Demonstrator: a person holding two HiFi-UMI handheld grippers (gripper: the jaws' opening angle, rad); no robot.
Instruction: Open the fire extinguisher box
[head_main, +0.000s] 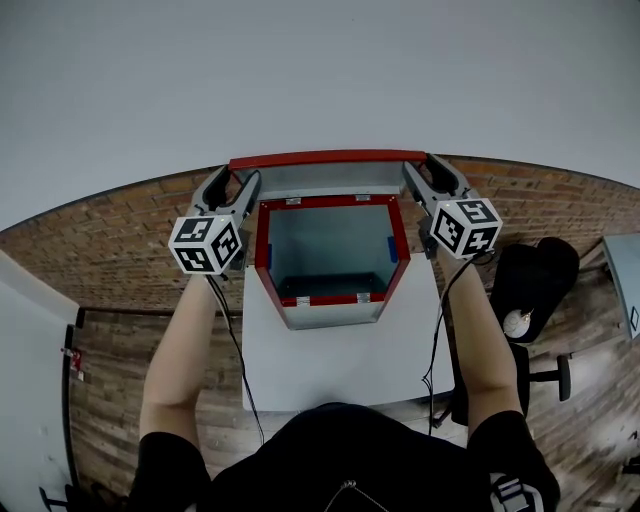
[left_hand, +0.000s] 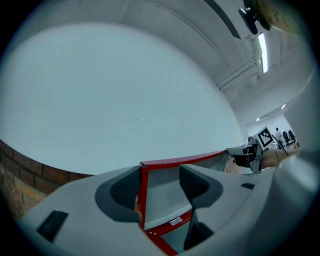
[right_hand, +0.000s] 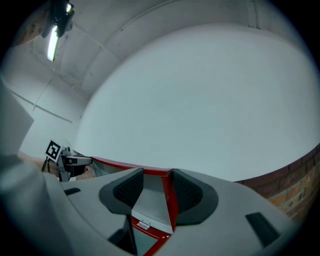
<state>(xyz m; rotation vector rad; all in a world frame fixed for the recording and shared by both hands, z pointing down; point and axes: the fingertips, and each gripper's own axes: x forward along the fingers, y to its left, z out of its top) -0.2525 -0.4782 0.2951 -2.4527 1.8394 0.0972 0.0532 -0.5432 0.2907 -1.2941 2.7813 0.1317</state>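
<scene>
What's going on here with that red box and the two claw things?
A person is opening a red-framed box against the wall, with a hand-held gripper in each hand. The left gripper and the right gripper are at the two upper corners of the lid. Each has its jaws open, with the lid's red side edge between them. The lid is raised, so the inside of the box is in plain view.
</scene>
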